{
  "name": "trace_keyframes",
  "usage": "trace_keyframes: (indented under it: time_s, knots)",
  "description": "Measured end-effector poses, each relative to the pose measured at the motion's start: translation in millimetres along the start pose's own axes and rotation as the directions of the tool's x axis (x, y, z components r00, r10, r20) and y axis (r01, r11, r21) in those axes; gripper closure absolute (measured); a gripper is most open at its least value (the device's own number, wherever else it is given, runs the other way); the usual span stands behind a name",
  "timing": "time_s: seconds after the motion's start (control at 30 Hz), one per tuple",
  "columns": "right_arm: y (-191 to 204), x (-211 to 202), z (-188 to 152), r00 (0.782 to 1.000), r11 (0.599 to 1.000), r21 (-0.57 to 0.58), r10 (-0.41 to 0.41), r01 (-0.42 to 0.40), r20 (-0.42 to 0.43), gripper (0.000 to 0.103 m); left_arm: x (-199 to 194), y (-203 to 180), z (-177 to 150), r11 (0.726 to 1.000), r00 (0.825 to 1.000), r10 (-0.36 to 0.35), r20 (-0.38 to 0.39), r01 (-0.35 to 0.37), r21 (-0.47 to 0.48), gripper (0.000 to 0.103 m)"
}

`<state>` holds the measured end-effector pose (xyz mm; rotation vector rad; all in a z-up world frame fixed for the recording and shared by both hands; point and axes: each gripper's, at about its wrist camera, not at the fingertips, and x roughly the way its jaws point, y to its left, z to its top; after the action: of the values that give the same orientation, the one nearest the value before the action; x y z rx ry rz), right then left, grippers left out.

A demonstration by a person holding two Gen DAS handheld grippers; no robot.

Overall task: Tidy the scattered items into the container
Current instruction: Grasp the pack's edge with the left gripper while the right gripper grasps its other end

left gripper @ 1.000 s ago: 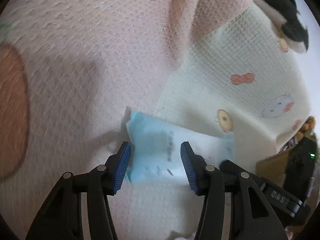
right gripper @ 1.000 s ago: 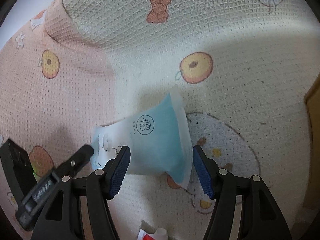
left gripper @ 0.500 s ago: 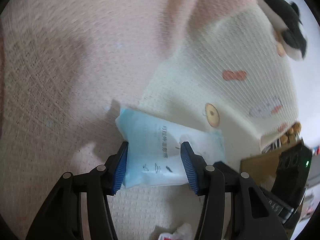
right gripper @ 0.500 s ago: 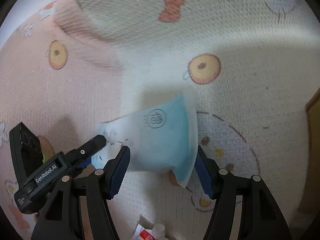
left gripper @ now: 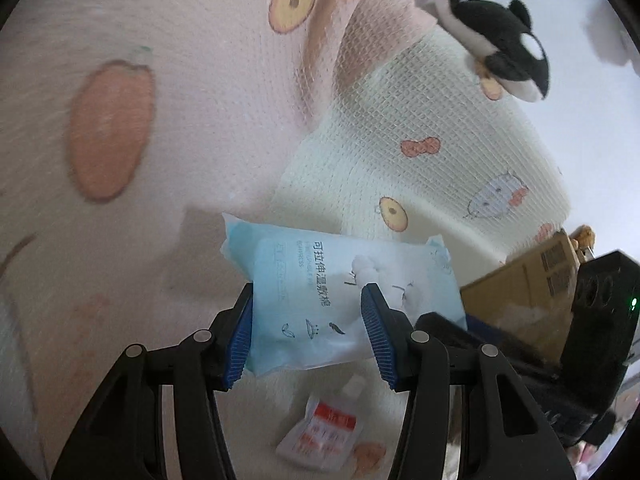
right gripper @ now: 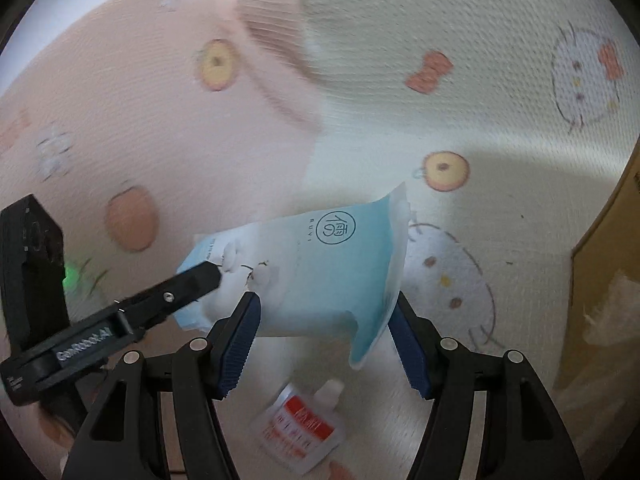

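Note:
A light blue packet of cotton pads [left gripper: 340, 280] [right gripper: 320, 264] hangs above the patterned blanket, carried by both grippers. My left gripper [left gripper: 307, 300] is shut on the packet's near half, its blue pads against both sides. My right gripper [right gripper: 326, 304] grips the other end; its jaws are opening slightly, with the pads still against the packet's edges. One left finger [right gripper: 192, 280] shows in the right wrist view at the packet's left end. A small white sachet with a red label [left gripper: 320, 436] [right gripper: 300, 428] lies on the blanket below the packet.
A brown cardboard box [left gripper: 528, 280] [right gripper: 600, 280] stands open at the right. A black and white plush orca [left gripper: 500, 36] lies at the far edge of the pink and cream blanket [left gripper: 160, 160]. A fold of the blanket rises behind the packet.
Both grippers have risen with the packet between them and shifted toward the box. The red-labelled sachet has come into view underneath, and more of the box shows.

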<state>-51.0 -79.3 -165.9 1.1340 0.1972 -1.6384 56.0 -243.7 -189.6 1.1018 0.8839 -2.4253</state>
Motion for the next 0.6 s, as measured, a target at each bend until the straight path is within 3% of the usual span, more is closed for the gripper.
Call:
trace_keyframes:
  time_s: [0.37, 0.6]
  knots:
    - [32.2, 4.3, -34.1, 0.993, 0.987, -0.135, 0.079, -0.091, -0.093, 0.040, -36.1, 11.3, -42.9, 0.992, 0.992, 0.124, -0.008, -0.124, -0.011, 0.047]
    - [27.2, 6.7, -43.2, 0.987, 0.981, -0.160, 0.093, -0.113, -0.128, 0.040, -25.0, 24.8, -69.7, 0.993, 0.989, 0.106, -0.104, -0.111, -0.043, 0.047]
